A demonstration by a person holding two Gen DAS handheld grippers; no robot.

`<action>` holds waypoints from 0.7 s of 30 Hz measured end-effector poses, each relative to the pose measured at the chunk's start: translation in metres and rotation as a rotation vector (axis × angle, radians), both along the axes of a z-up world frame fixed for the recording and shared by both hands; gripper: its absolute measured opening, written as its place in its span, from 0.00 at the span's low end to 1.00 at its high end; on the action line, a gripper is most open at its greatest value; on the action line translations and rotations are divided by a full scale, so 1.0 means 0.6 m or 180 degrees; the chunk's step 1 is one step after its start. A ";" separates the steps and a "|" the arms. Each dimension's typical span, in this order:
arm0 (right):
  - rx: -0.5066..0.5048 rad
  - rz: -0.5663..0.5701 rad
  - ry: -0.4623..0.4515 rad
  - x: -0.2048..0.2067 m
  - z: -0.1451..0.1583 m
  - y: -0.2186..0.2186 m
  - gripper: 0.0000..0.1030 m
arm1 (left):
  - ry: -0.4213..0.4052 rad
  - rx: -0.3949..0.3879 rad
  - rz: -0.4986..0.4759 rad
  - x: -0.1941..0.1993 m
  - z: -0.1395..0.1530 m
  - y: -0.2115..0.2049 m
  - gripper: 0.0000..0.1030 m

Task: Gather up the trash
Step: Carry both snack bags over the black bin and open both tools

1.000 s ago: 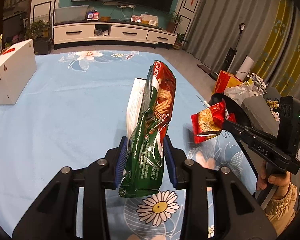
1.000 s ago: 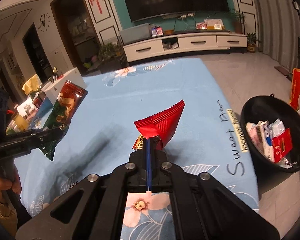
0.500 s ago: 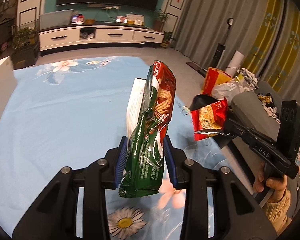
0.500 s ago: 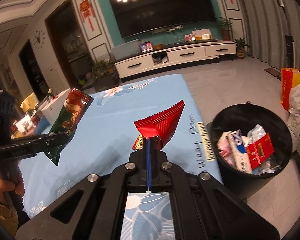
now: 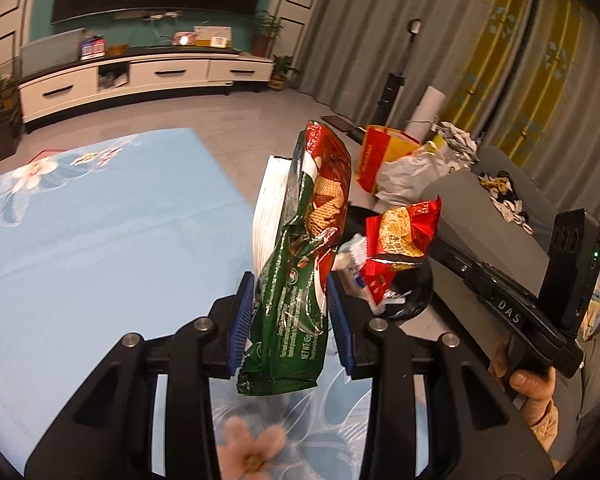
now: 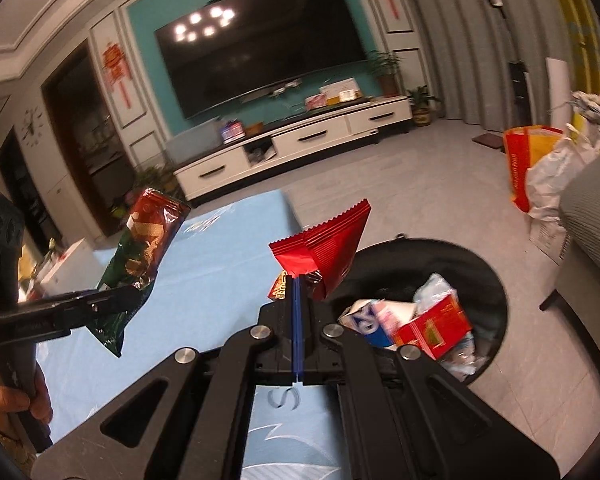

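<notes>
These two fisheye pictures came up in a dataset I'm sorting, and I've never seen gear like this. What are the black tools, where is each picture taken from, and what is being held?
No robot here: a person holds a hand-held gripper in each hand. Each gripper has two fingers with blue pads and a camera that looks forward along them.

One picture is from the left gripper. It is shut on a green bag of snacks, held upright. At the right of that picture you see the right gripper from the side, with the hand that grips its handle.

The other picture is from the right gripper. Its fingers are shut on a red wrapper. Just beyond it, on the floor, stands a black bin with cartons and wrappers already inside.

Below both grippers lies a blue cloth with printed flowers.
</notes>
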State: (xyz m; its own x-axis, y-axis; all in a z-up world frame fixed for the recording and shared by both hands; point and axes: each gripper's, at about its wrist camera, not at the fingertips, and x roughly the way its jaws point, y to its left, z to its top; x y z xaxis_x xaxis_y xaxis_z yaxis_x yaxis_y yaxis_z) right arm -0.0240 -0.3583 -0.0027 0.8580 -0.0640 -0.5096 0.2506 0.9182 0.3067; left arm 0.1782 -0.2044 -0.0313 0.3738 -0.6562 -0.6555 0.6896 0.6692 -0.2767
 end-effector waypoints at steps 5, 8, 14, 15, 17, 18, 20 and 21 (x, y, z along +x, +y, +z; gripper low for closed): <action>0.0040 -0.0202 -0.0014 -0.014 -0.007 -0.043 0.01 | -0.0021 0.0039 -0.0159 0.000 -0.006 -0.063 0.36; -0.0008 -0.0307 0.0083 -0.016 -0.021 -0.060 0.01 | -0.0009 0.0078 -0.0242 0.001 -0.017 -0.099 0.36; -0.0071 -0.0422 0.0247 -0.017 -0.043 -0.080 0.01 | 0.0024 0.0209 -0.0380 0.004 -0.053 -0.159 0.36; -0.0069 -0.0433 0.0274 -0.017 -0.048 -0.083 0.01 | 0.0035 0.0228 -0.0399 0.004 -0.058 -0.167 0.36; -0.0048 -0.0467 0.0348 -0.017 -0.059 -0.091 0.01 | 0.0046 0.0268 -0.0435 0.005 -0.068 -0.183 0.36; -0.0034 -0.0476 0.0368 -0.017 -0.063 -0.094 0.01 | 0.0049 0.0284 -0.0449 0.004 -0.072 -0.190 0.36; -0.0011 -0.0500 0.0417 -0.017 -0.071 -0.100 0.01 | 0.0060 0.0319 -0.0480 0.009 -0.079 -0.205 0.36; -0.0004 -0.0503 0.0428 -0.016 -0.073 -0.099 0.01 | 0.0060 0.0335 -0.0489 0.008 -0.083 -0.211 0.36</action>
